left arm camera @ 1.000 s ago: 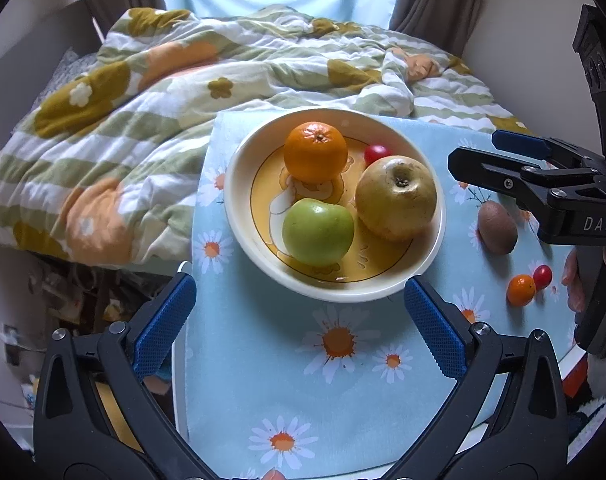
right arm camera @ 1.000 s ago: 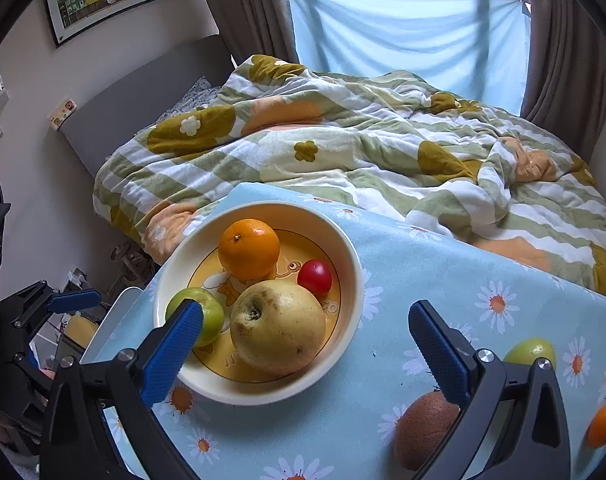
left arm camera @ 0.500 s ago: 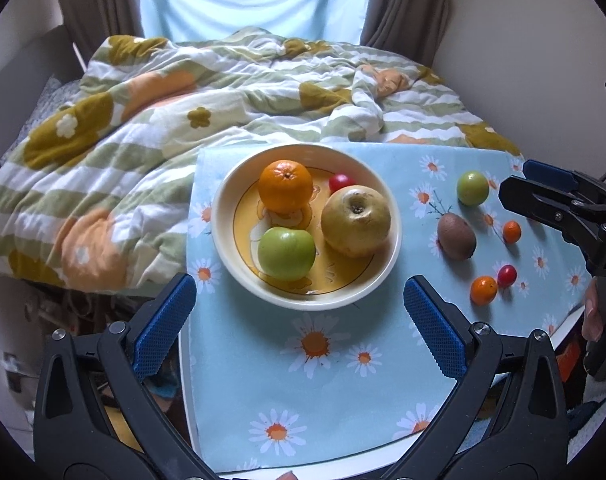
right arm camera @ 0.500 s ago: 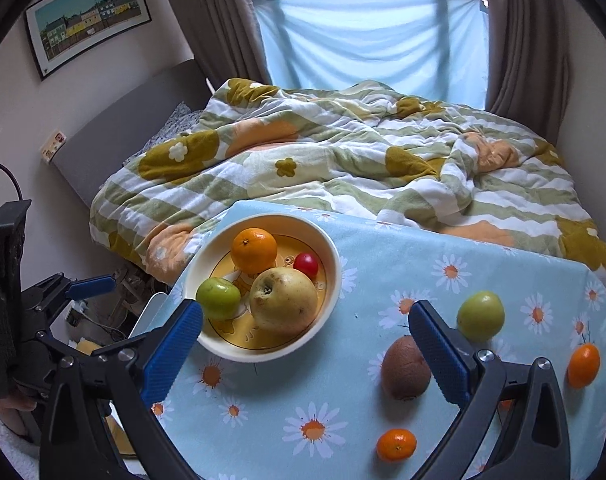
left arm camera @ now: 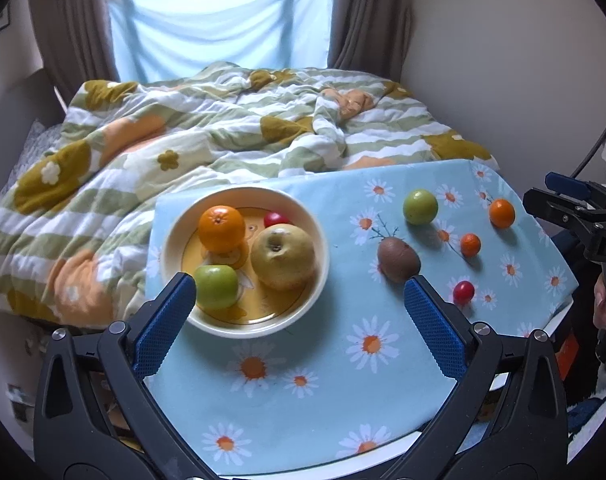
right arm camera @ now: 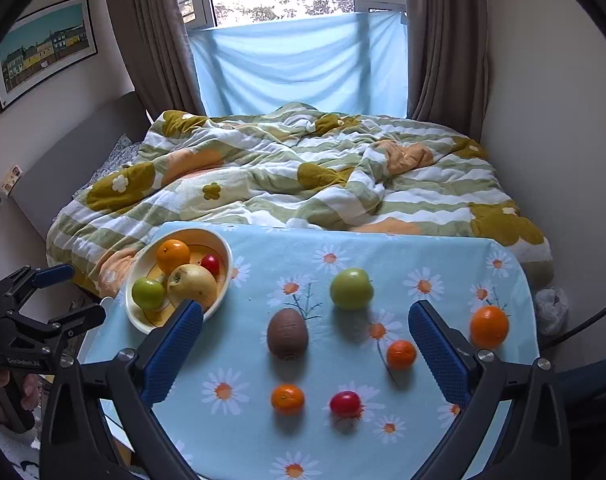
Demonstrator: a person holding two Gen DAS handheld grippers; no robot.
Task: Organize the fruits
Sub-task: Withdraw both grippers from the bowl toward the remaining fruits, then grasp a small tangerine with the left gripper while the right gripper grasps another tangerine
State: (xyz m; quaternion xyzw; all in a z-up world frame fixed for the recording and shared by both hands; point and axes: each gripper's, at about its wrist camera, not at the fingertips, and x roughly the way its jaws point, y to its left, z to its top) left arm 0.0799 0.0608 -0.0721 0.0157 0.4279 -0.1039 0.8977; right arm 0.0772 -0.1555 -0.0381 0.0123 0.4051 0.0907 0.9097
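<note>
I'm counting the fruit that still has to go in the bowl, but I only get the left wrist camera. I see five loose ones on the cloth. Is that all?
Observer: No, six. The right wrist view shows a second small orange near the front edge, just left of the cherry tomato.
Operator: Is the right gripper holding anything? I only see its side.
Observer: No. The right gripper is wide open and empty above the loose fruit.
Operator: What's past the cloth on the right?
Observer: What looks like a crumpled plastic bag, just beyond the right edge of the tablecloth.
</note>
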